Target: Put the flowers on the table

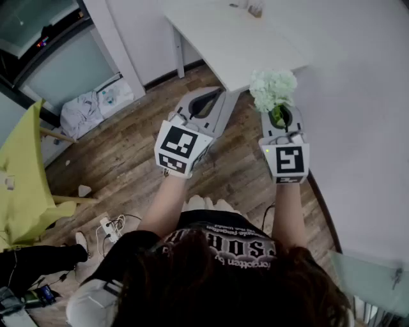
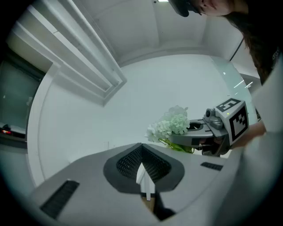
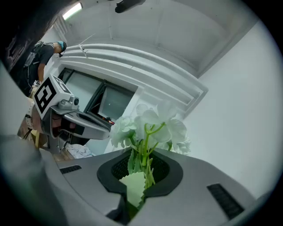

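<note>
A bunch of white flowers [image 1: 273,89] with green stems stands upright in my right gripper [image 1: 279,118], just off the near corner of the white table [image 1: 223,38]. In the right gripper view the jaws of that gripper [image 3: 137,190] are shut on the stems [image 3: 143,161], and the blooms [image 3: 150,126] rise above them. My left gripper [image 1: 206,102] hangs beside it at the left, level with it, near the table's front edge. Its jaws [image 2: 145,185] are closed with nothing between them. The left gripper view shows the flowers [image 2: 172,123] and the right gripper [image 2: 208,132] at the right.
Small items [image 1: 255,7] stand at the table's far edge, and a table leg [image 1: 179,57] comes down at the left. A white wall [image 1: 370,128] runs close on the right. On the wooden floor are a yellow chair [image 1: 22,185], white bags [image 1: 89,108] and a power strip with cables [image 1: 108,227].
</note>
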A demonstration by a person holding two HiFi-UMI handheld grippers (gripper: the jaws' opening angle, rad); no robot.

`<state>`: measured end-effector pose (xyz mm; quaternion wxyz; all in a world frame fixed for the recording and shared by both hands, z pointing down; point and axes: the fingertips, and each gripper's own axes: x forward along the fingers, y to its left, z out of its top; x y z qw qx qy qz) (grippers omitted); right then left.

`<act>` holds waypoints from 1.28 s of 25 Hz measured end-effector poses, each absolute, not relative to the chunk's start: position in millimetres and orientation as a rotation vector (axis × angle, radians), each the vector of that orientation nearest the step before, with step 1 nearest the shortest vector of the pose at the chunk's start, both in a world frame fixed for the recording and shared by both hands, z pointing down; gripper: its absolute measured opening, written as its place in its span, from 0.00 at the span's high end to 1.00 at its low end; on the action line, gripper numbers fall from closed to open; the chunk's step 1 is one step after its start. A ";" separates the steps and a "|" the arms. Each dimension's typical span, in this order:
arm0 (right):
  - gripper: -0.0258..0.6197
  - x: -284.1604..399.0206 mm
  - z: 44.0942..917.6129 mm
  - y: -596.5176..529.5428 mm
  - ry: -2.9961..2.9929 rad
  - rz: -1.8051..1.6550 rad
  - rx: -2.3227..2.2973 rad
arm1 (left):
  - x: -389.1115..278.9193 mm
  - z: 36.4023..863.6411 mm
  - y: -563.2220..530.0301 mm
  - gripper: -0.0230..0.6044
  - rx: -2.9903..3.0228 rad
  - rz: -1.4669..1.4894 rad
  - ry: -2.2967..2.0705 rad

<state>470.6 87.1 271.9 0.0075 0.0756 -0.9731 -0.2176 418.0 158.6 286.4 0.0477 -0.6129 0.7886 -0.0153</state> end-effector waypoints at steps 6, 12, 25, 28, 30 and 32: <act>0.88 455.1 278.6 87.4 -3.017 -0.707 0.198 | 403.8 289.6 157.9 0.96 -1.876 -0.041 2.404; 0.88 435.9 279.9 86.8 -3.031 -0.707 0.222 | 384.2 292.0 160.3 0.96 -1.891 -0.041 2.391; 0.88 398.2 292.8 76.8 -3.034 -0.620 0.289 | 344.7 303.9 168.4 0.96 -1.919 -0.075 2.386; 0.88 385.8 295.7 72.5 -3.036 -0.594 0.291 | 333.2 306.1 166.0 0.96 -1.916 -0.073 2.390; 0.88 377.2 299.7 68.1 -3.037 -0.574 0.287 | 324.8 309.4 162.7 0.96 -1.915 -0.072 2.395; 0.88 366.7 303.5 60.8 -3.041 -0.560 0.285 | 314.6 312.8 157.2 0.96 -1.912 -0.075 2.400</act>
